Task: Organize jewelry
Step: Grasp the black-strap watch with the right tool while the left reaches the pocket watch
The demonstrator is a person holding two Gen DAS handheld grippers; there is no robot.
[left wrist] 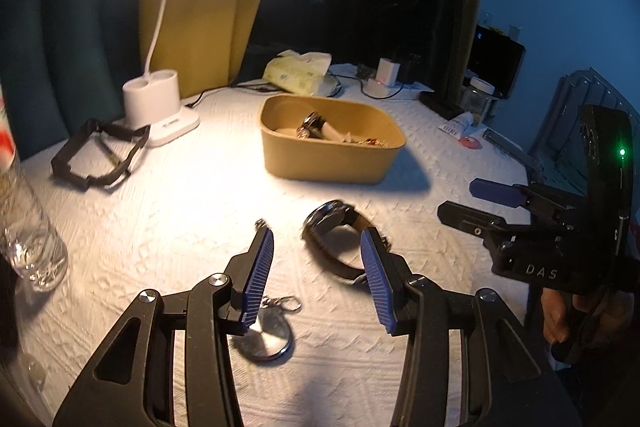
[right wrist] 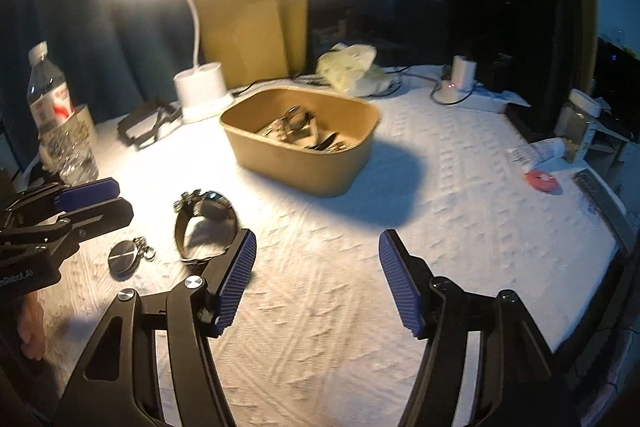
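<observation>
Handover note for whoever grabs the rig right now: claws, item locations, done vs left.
Left claw: open, empty, low over the white cloth, pocket watch under its left finger, wristwatch just ahead.
Right claw: open, empty, over bare cloth to the right of the wristwatch.
Tan box: behind the watches, already holds several pieces, including a watch.
Done: those pieces are boxed.
Left: wristwatch and pocket watch remain on the cloth; neither is gripped. Likely next: left claw takes one.

Left tool (left wrist: 317,275) angling downward, jaws parted, gripping nothing | right tool (right wrist: 318,281) angling downward, jaws parted, empty | hand (left wrist: 560,319) gripping right tool's handle
</observation>
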